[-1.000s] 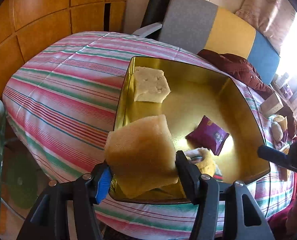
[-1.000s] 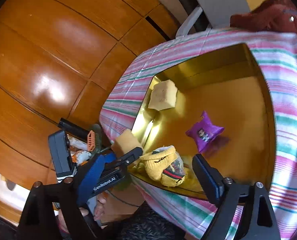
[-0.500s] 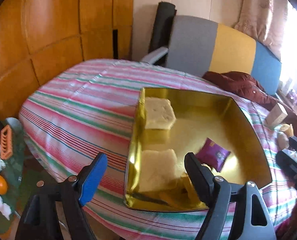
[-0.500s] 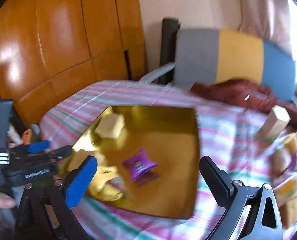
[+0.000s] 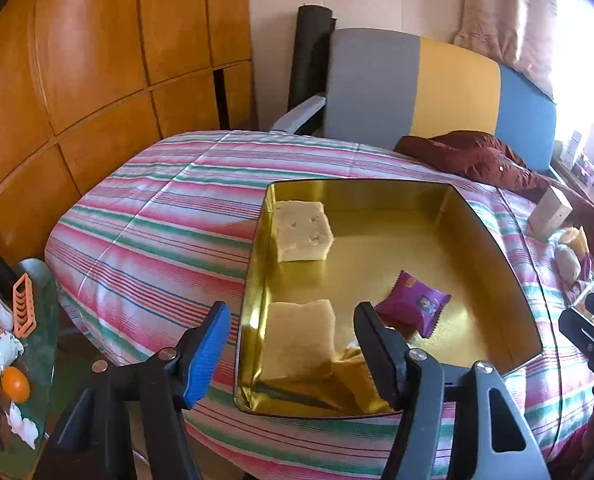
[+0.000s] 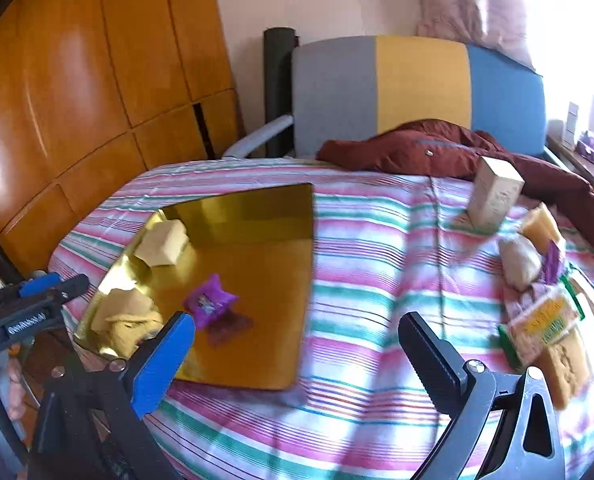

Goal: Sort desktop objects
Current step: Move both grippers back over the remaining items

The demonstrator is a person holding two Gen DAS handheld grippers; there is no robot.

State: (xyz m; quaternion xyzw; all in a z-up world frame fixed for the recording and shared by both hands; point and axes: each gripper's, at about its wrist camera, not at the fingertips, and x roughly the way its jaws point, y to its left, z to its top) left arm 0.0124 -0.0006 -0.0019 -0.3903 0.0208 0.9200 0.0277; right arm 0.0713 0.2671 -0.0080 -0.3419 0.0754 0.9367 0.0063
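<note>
Left gripper [image 5: 291, 346] above near-left corner of shiny gold metal tray [image 5: 257, 264], jaws closing, nothing between them. Square pale yellow sponge [image 5: 299, 344] lies in tray just ahead, between finger tips. Purple snack packet [image 5: 413, 303] ahead-right, print unreadable. Right gripper [image 6: 297, 344] wide open, empty, over striped cloth [image 6: 377, 248]; tray ahead-left. Left tool body reads "GenRobot.AI", seen inverted.

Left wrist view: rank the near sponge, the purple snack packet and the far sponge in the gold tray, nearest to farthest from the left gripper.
1. Near sponge, tray's near-left corner, just past the left gripper.
2. Purple snack packet, right of centre.
3. Far sponge, tray's far-left corner.
</note>
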